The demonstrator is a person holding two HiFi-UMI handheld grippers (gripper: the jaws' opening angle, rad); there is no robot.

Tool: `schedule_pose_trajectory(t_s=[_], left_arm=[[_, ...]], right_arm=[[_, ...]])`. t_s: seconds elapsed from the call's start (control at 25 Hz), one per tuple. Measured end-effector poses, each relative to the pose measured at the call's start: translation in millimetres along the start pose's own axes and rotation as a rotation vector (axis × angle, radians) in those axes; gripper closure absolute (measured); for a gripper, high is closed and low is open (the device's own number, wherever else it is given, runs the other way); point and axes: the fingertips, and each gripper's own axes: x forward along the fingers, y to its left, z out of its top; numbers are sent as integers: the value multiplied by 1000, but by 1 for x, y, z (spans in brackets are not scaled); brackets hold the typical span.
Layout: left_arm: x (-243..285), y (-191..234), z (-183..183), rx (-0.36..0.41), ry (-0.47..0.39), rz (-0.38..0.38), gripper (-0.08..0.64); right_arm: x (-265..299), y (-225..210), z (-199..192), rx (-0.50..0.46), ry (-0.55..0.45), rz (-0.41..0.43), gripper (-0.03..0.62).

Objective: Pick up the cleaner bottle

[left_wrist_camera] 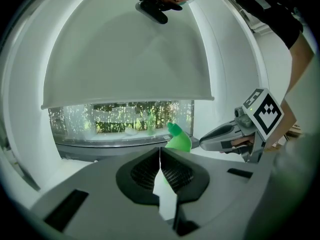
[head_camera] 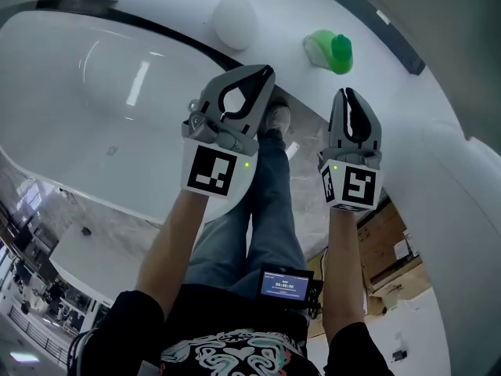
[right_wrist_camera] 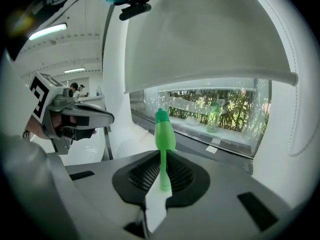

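Head view: the green cleaner bottle (head_camera: 330, 52) sits on the white ledge (head_camera: 286, 6), just ahead of the right gripper (head_camera: 347, 94). The left gripper (head_camera: 264, 73) is alongside, and neither touches it.

Left gripper view: jaws pressed together, nothing between them, green cleaner bottle (left_wrist_camera: 178, 139) beyond.

Right gripper view: jaws closed too, empty, green cleaner bottle (right_wrist_camera: 164, 133) upright, dead ahead.

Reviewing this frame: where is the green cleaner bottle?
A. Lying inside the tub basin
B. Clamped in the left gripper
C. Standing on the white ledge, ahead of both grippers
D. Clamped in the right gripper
C: the head view shows the green cleaner bottle on the white ledge, clear of the shut left gripper and the shut right gripper.
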Motion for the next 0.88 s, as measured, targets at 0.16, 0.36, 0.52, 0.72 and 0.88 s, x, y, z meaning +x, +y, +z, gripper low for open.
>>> schedule_pose_trajectory(t_s=[0.16,0.36,0.52,0.72,0.88], left_arm=[[7,1,-7,-5,8,3,541],[17,0,-13,-15,13,0,541],[24,-1,-16,-17,20,-5,541],[30,-2,-20,-29,28,-4,541],[34,-2,-23,-33,31,-3,541]], right_arm=[[9,-1,-9,-7,19,9,563],[20,0,-22,-1,46,41,518],[30,-1,-28,16,53,54,426],[41,-6,-30,0,44,43,390],[52,-8,-27,-13,28,52,387]])
